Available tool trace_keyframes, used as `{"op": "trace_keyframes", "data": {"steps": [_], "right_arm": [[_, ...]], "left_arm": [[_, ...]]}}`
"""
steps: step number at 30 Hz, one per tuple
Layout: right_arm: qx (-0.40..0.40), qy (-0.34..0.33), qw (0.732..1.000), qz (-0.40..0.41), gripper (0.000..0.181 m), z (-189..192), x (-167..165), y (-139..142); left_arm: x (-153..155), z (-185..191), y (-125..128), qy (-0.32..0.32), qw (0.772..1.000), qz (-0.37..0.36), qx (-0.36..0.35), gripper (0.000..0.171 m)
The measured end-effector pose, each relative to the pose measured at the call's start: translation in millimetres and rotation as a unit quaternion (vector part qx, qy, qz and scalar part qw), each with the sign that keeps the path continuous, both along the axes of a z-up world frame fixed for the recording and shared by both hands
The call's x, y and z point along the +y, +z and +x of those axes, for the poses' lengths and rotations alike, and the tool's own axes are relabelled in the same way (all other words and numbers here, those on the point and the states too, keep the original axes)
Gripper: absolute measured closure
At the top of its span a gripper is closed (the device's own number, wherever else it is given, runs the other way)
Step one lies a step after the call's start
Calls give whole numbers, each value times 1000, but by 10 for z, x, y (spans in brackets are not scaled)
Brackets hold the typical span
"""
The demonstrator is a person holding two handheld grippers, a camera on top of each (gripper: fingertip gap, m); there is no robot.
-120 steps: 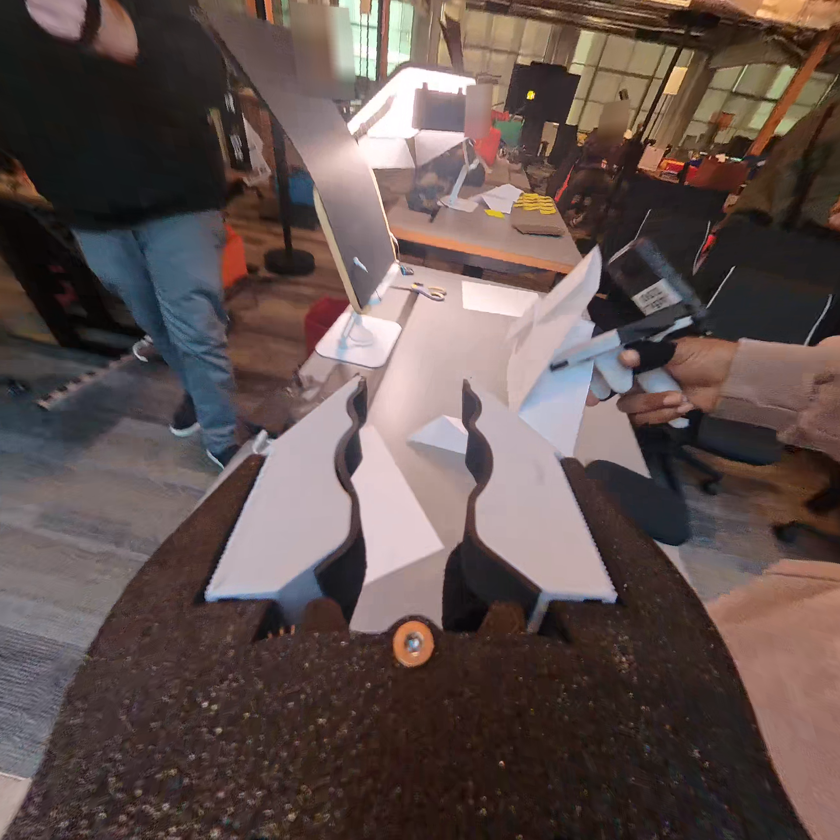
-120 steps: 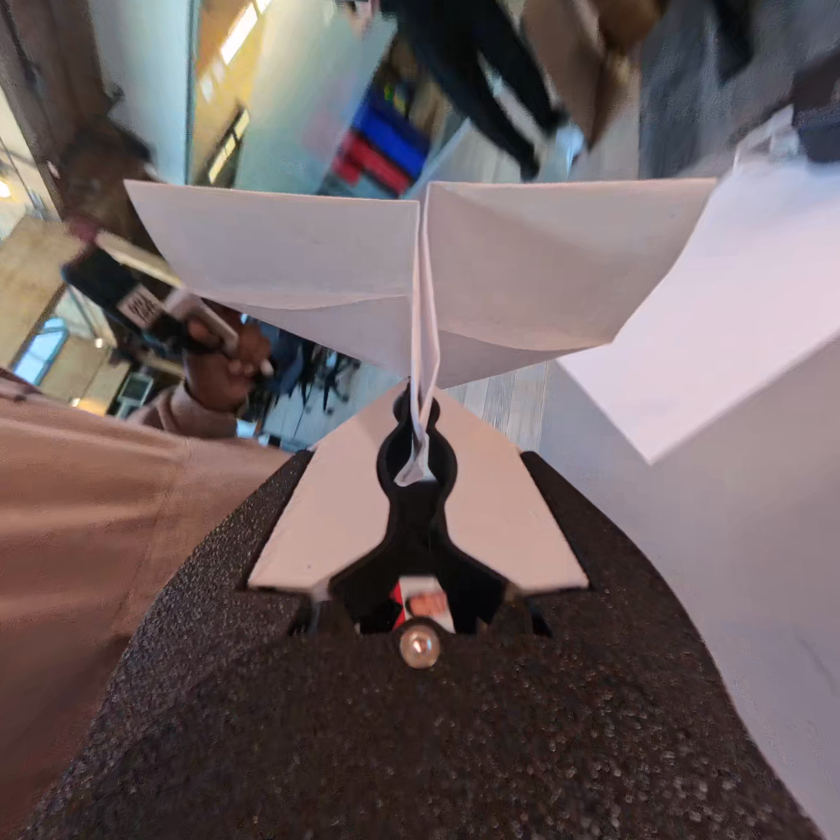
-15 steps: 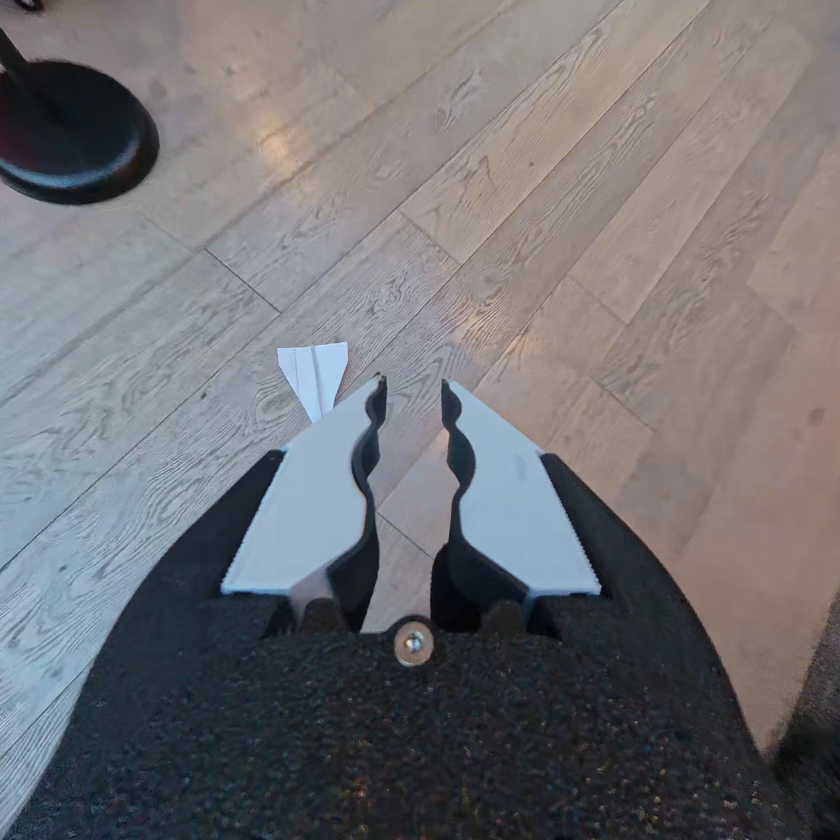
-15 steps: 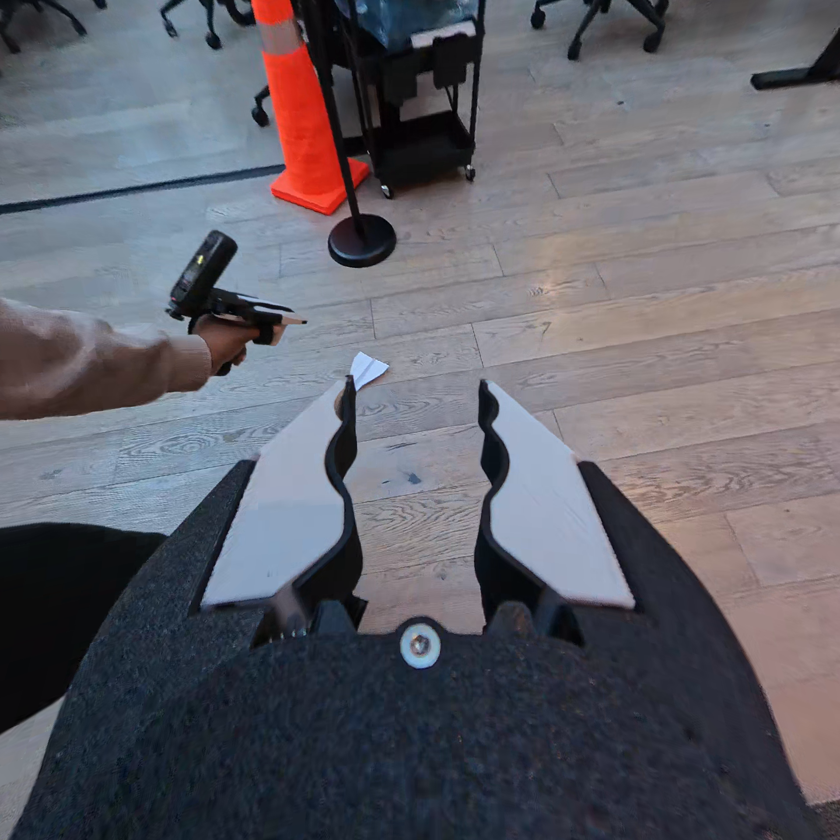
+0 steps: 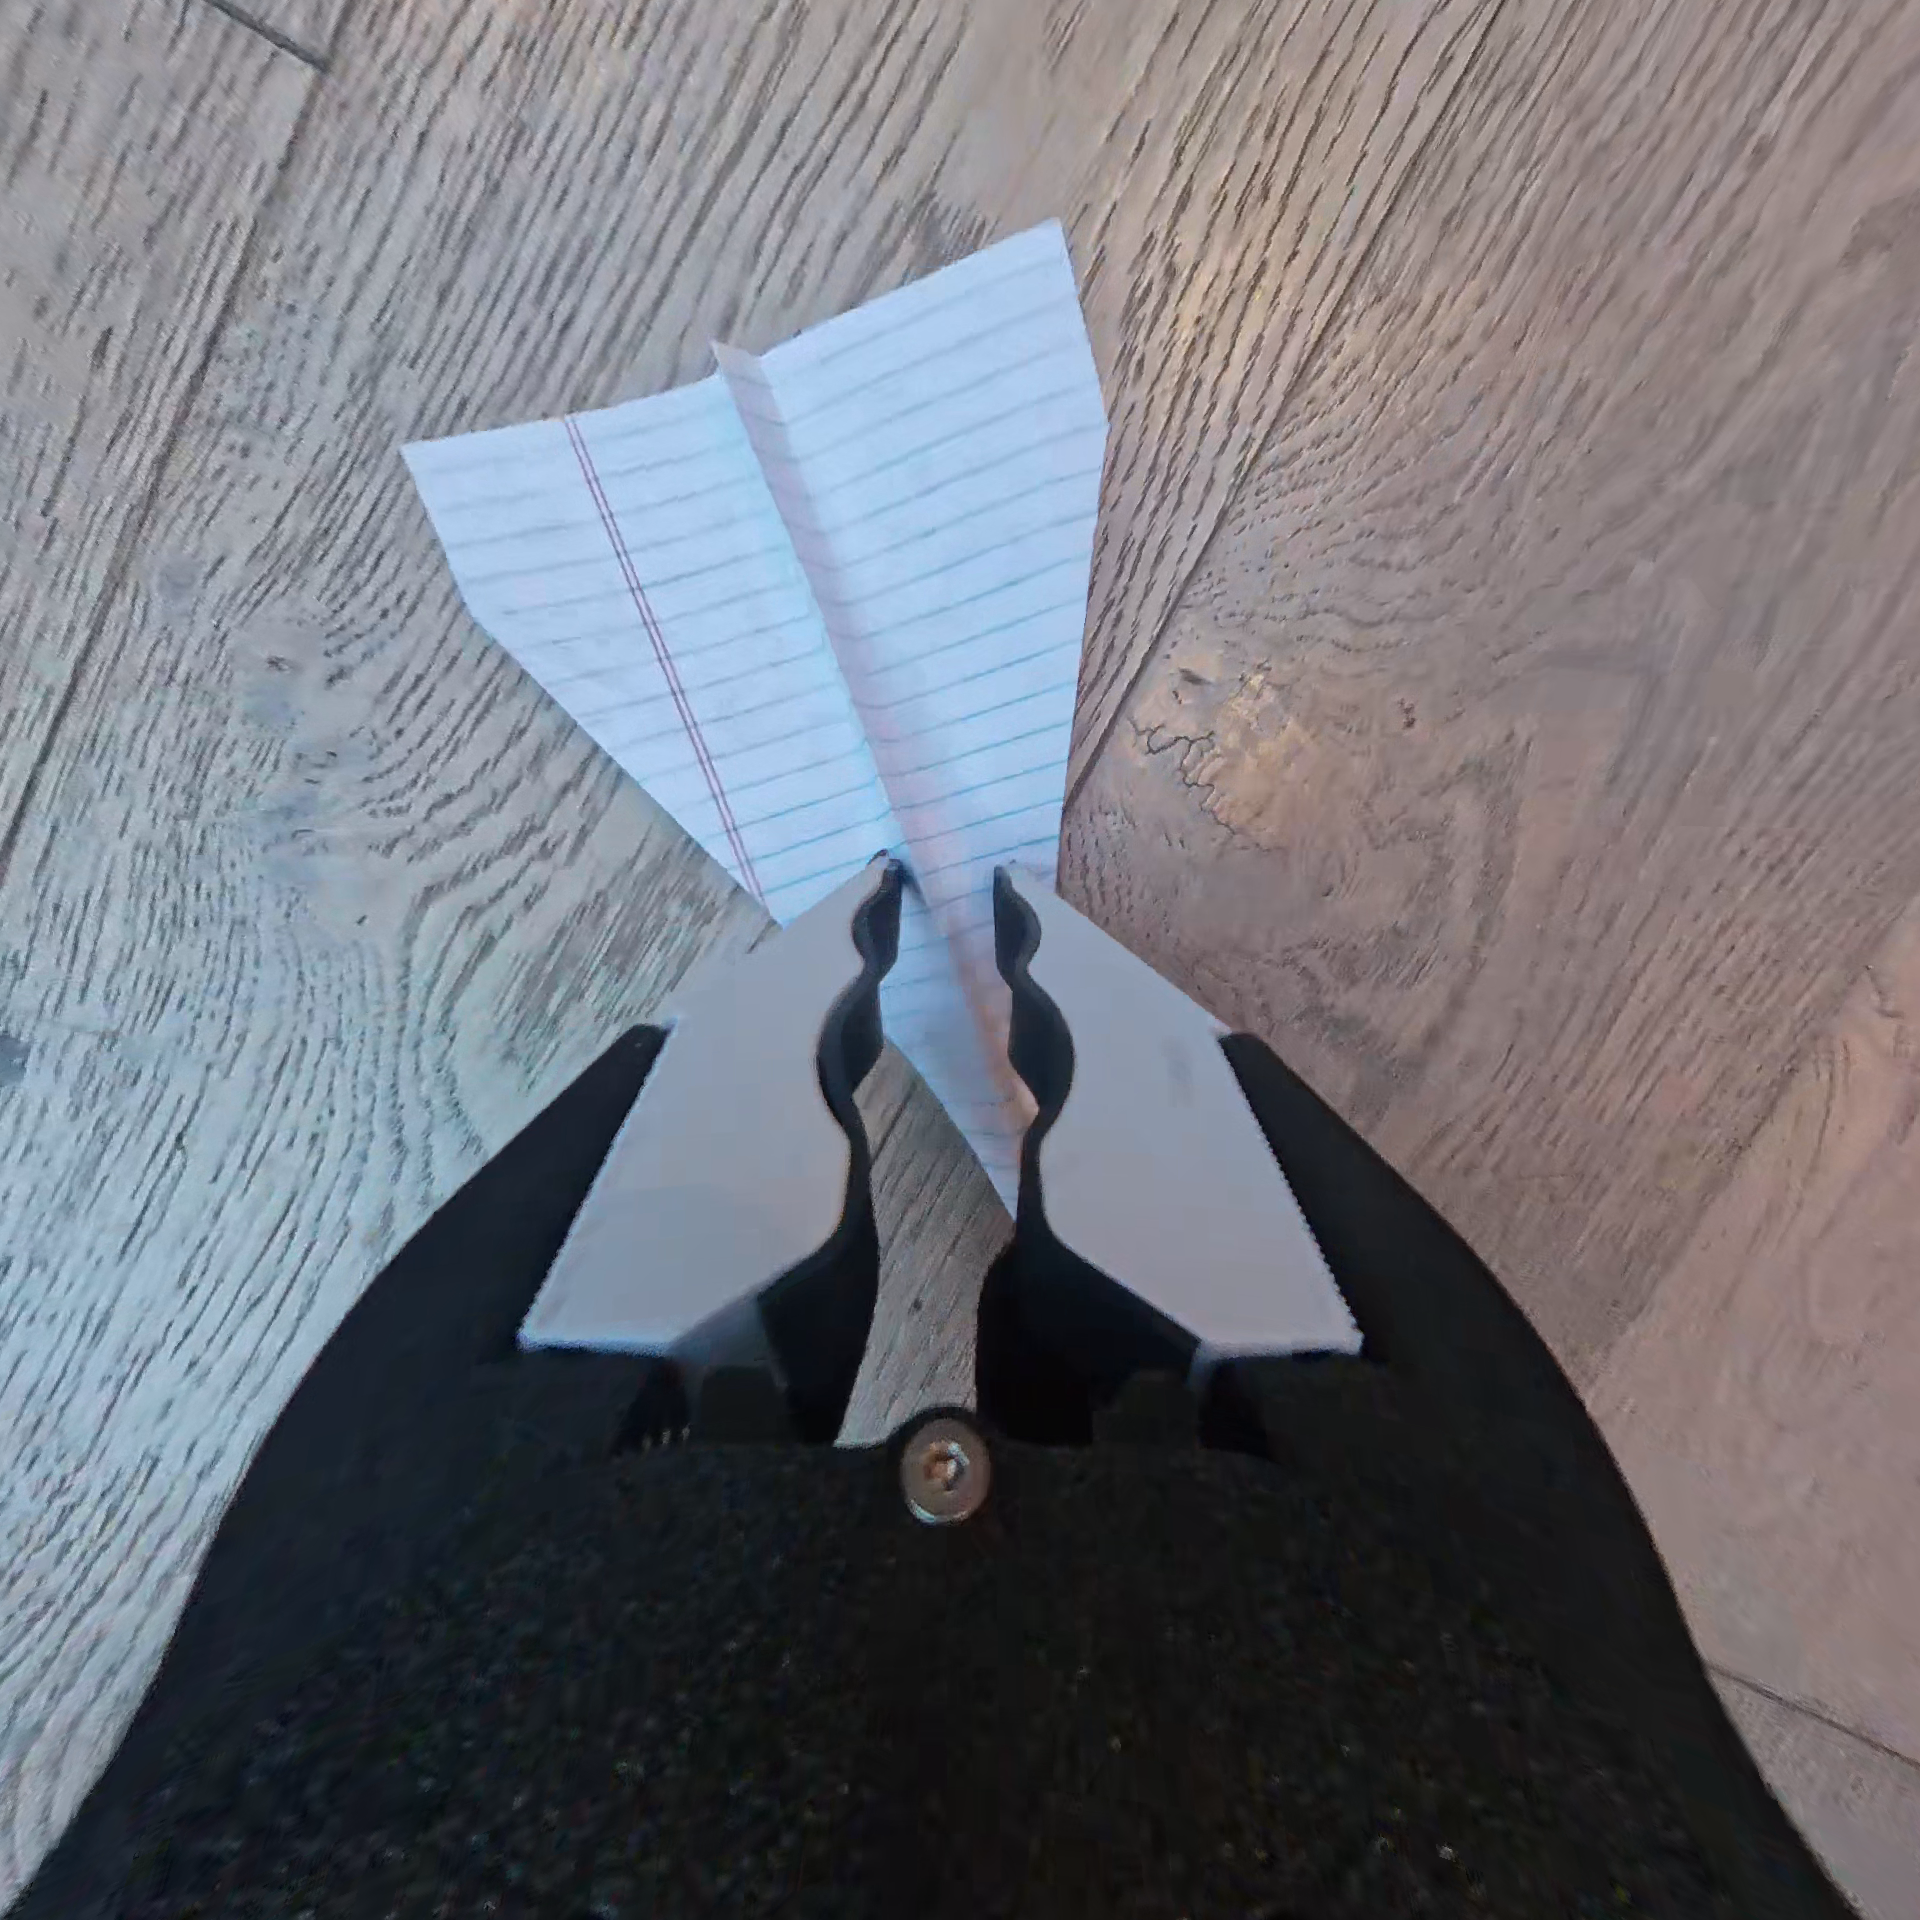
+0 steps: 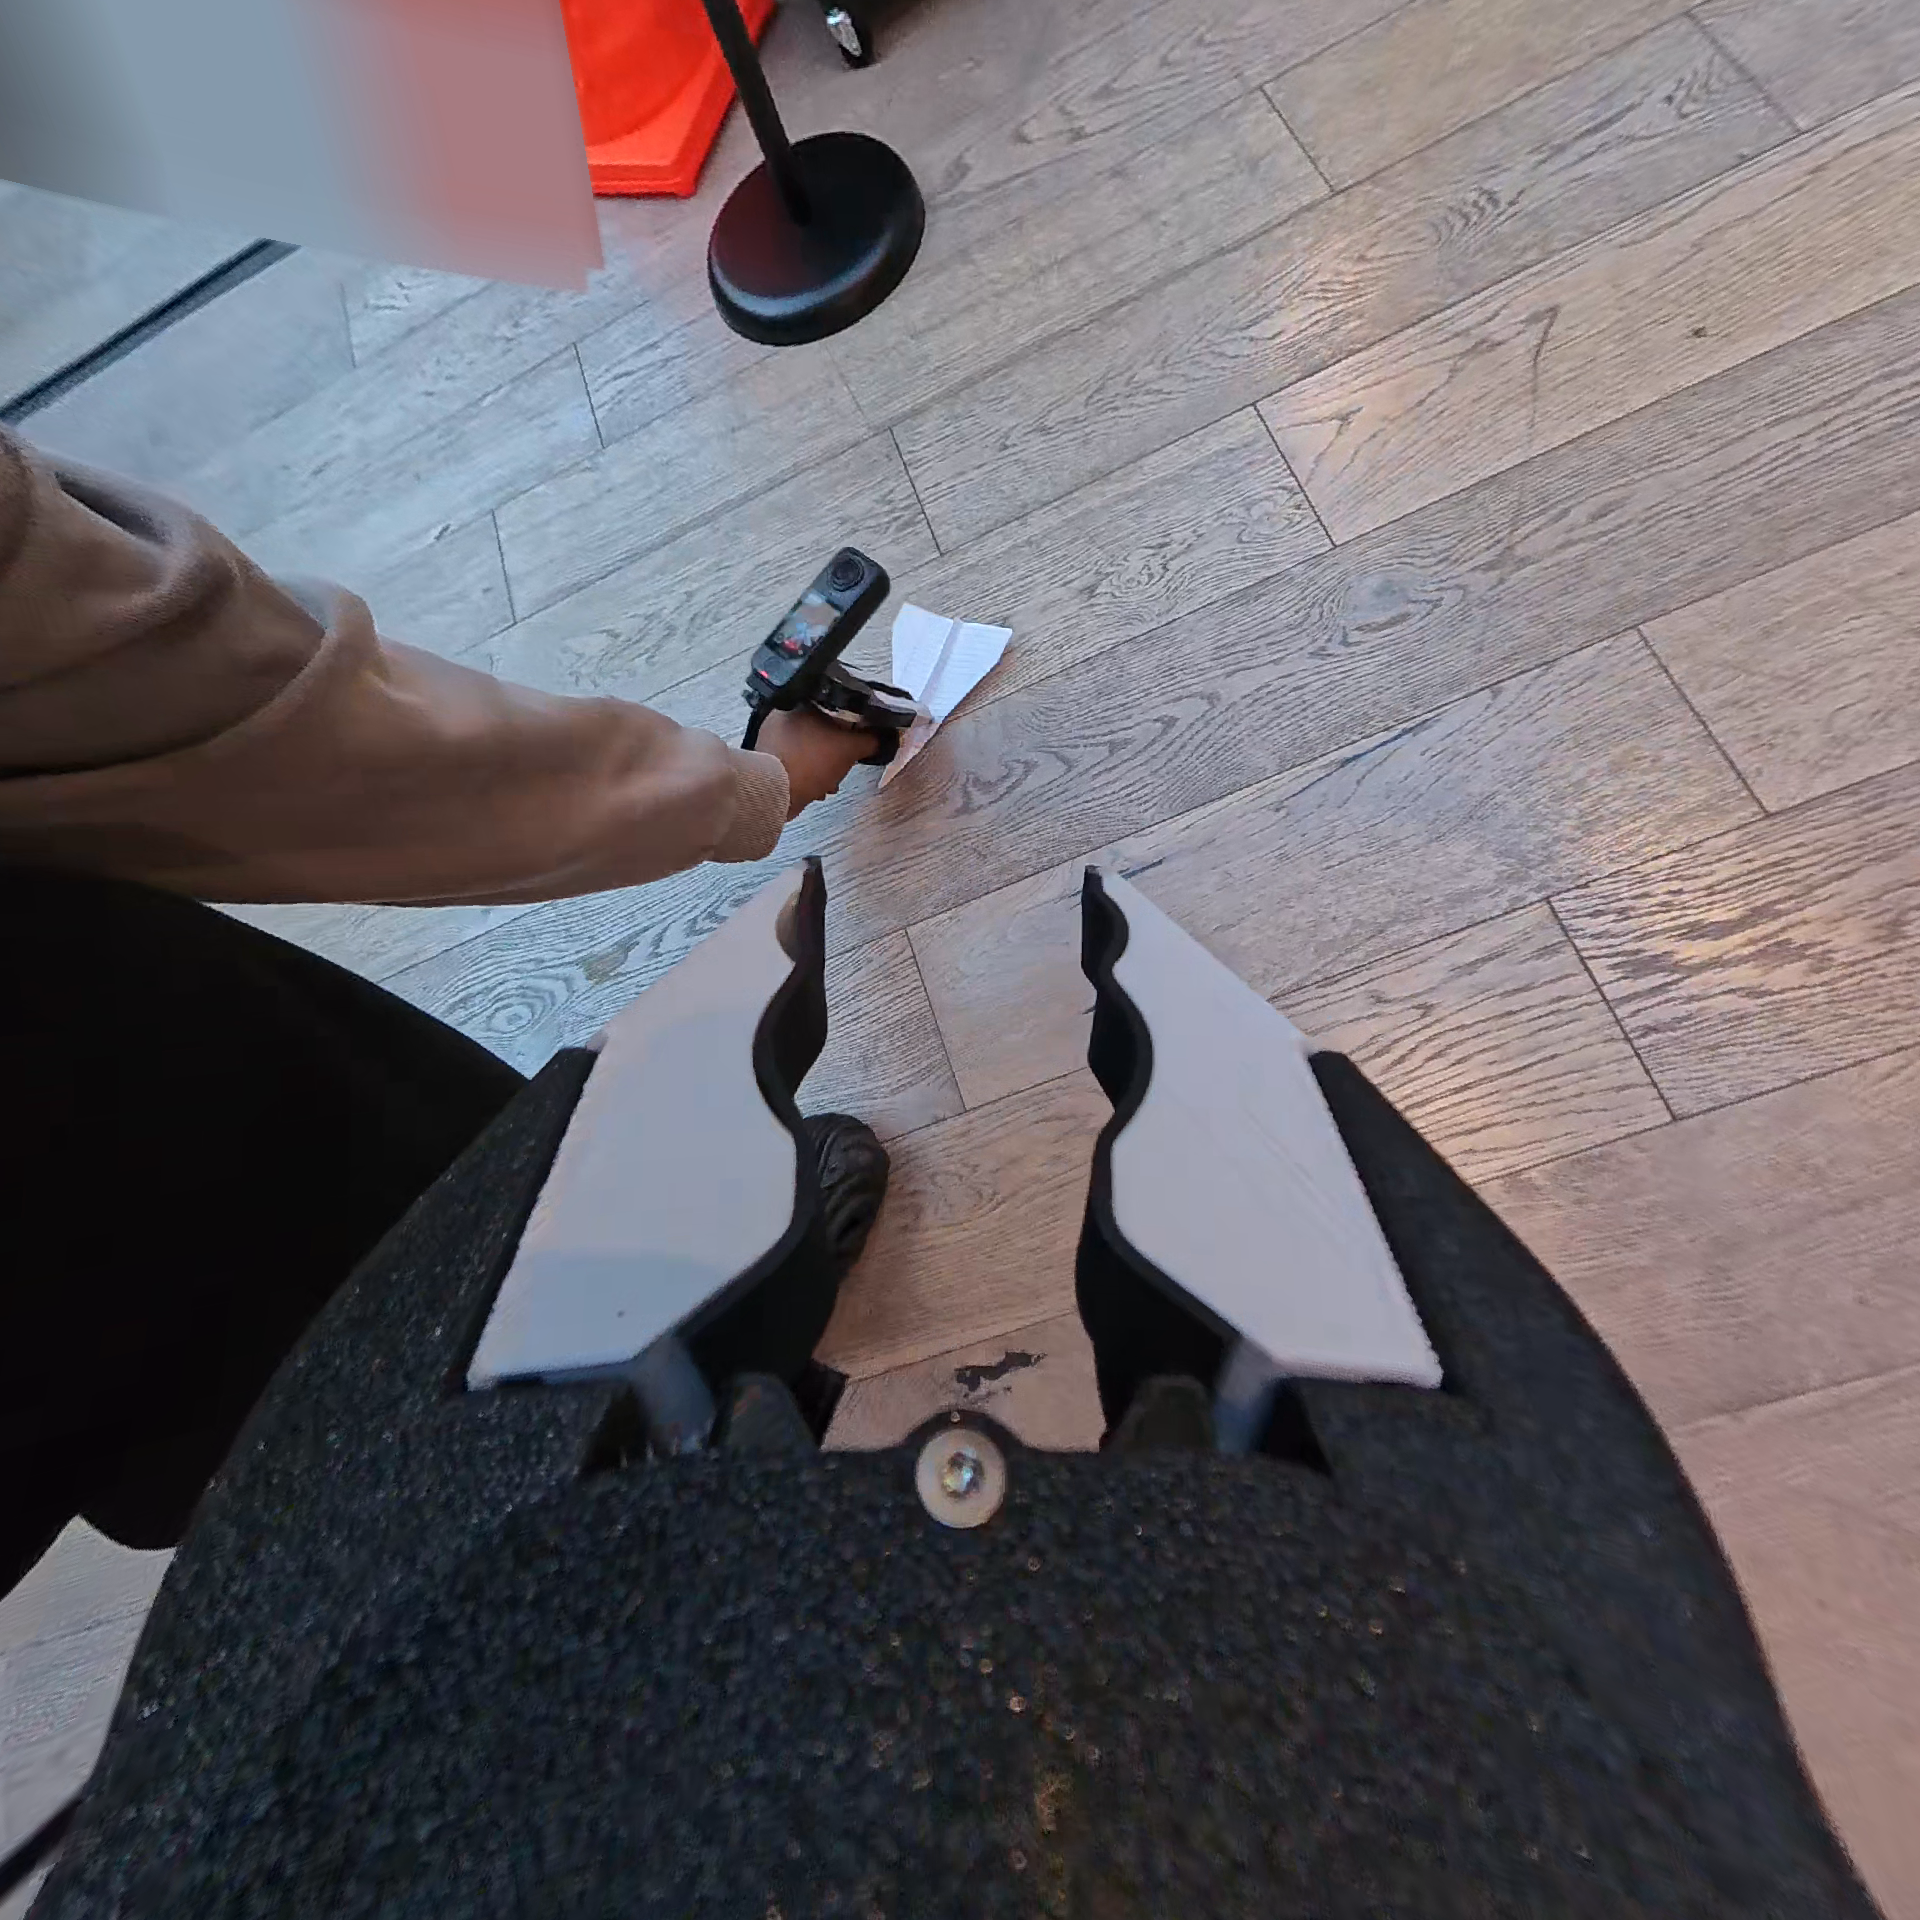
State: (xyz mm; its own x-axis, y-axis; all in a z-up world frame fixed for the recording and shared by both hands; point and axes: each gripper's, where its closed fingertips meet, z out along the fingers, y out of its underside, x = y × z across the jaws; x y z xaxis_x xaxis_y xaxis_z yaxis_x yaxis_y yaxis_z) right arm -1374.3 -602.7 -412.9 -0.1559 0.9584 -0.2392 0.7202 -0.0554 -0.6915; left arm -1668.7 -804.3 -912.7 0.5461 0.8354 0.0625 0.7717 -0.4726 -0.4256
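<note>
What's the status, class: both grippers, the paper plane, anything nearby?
Left gripper open, jaws astride paper plane on wood floor. Right gripper open, empty. Black stand base, orange cone well off.

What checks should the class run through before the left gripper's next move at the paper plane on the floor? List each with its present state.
1. Paper plane lies on the wooden floor, in view: ok.
2. Left gripper has the plane's nose between its fingers: ok.
3. Left jaws shut on the paper: not ok, a gap shows.
4. Fingertips touching the floor: cannot tell.
5. Right gripper open, empty and away from the plane: ok.
6. Black stand base and orange cone apart from the plane: ok.
</note>
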Motion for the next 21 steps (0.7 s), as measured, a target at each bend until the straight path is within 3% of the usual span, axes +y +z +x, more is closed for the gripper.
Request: {"op": "trace_keyframes", "data": {"steps": [3, 6, 8, 9, 10, 12, 16, 19, 21], "right_arm": [[2, 3, 1000, 11, 135, -68, -28, 116], [11, 4, 1000, 14, 136, -127, -43, 288], [21, 6, 1000, 15, 137, -183, -65, 461], [28, 4, 1000, 12, 137, -228, -82, 585], [38, 3, 999, 7, 136, -285, -106, 739], [63, 6, 998, 2, 135, -429, -163, 1133], [136, 19, 990, -5, 135, -727, -242, 2275], [196, 14, 980, -20, 134, -784, -215, 3311], [230, 8, 973, -26, 134, -691, -154, 3986]], "left_arm": [[-23, -47, -20, 18, 1000, 8, -12, 170], [25, -33, 88, 14, 999, 39, -32, 171], [169, -96, 487, 27, 993, 110, -21, 171], [270, -143, 820, 34, 987, 158, -11, 171], [377, -193, 1242, 39, 977, 209, 3, 171], [597, -259, 2320, 38, 945, 324, 33, 171], [897, -193, 4967, 0, 851, 518, 89, 171], [1145, 118, 6825, -73, 806, 571, 139, 171], [1384, 438, 7865, -128, 789, 578, 166, 171]]}}
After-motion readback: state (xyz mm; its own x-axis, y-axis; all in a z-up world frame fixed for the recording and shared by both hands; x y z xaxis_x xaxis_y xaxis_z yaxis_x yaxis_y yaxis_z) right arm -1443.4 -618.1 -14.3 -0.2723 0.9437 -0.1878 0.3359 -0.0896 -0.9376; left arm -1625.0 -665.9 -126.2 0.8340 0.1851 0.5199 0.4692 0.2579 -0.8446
